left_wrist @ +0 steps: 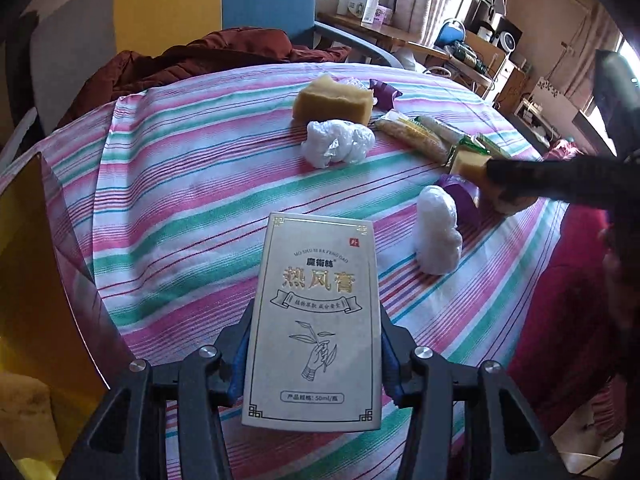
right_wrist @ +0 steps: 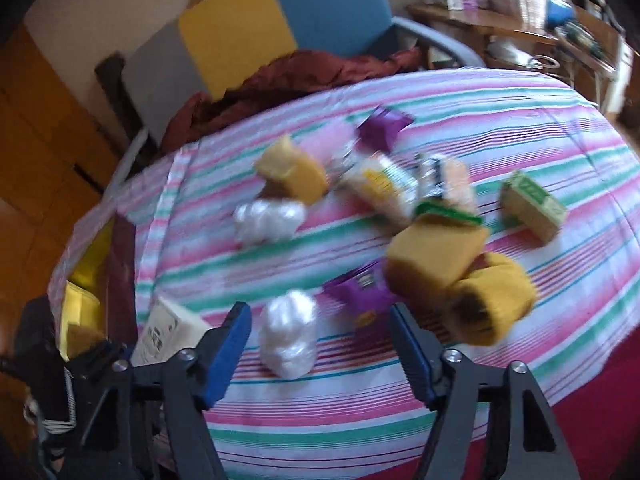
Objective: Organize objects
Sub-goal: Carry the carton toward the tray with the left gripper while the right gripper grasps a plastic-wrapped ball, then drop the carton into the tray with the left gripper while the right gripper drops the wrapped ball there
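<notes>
While clamped between the left gripper's (left_wrist: 314, 364) blue pads, the cream ointment carton (left_wrist: 314, 320) shows gold lettering, flat matte card. Right gripper (right_wrist: 320, 344) spread, empty, above a crinkled white plastic wad (right_wrist: 288, 334) on striped cloth (right_wrist: 520, 120).

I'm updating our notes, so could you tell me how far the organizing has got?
Nothing looks sorted yet. In hand: the left gripper clamps a white printed carton. Left: yellow sponge blocks, crumpled white plastic bags and purple packets still scattered on the striped tablecloth.
</notes>
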